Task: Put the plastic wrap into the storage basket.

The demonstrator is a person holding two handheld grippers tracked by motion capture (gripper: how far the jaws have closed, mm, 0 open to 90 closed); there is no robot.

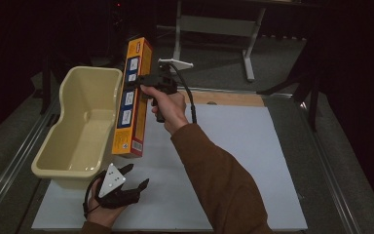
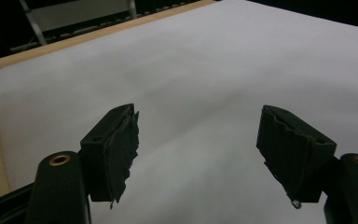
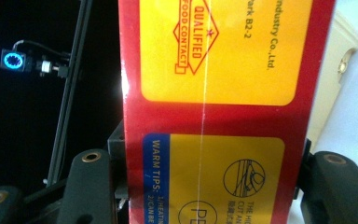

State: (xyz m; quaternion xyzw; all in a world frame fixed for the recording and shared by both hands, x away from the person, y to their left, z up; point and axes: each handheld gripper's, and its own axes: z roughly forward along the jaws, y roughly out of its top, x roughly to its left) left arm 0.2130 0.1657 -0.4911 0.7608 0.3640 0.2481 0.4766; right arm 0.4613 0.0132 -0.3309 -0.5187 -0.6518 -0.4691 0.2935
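The box (image 1: 133, 100) is long and narrow, orange-yellow with a red edge, and hangs in the air almost upright, its top leaning a little away from the person. A blue strip runs down its near face with four small white panels set along it. In the right gripper view the box (image 3: 223, 93) shows red borders around yellow panels, with a diamond mark reading "QUALIFIED FOOD CONTACT" and a blue band reading "WARM TIPS".

The right gripper (image 1: 143, 84) holds the box by its upper half, the jaws clamped on its two narrow sides; in its own view a black jaw presses against each edge of the box. The lower end of the box hangs free above the white mat (image 1: 253, 161), just beside the right wall of the tub (image 1: 80, 124); whether box and tub touch cannot be told.

The tub is cream, deep and open, with a rounded rim, and stands on the mat's left side, its far end reaching past the mat. Its inside has room along its whole length.

The left gripper (image 1: 137, 176) rests low near the mat's front edge, just in front of the tub, with its jaws spread wide and nothing between them. In its own view bare mat (image 2: 205, 84) lies ahead as far as the wooden strip at the edge.

To the right of the arm the mat is bare out to its right edge.
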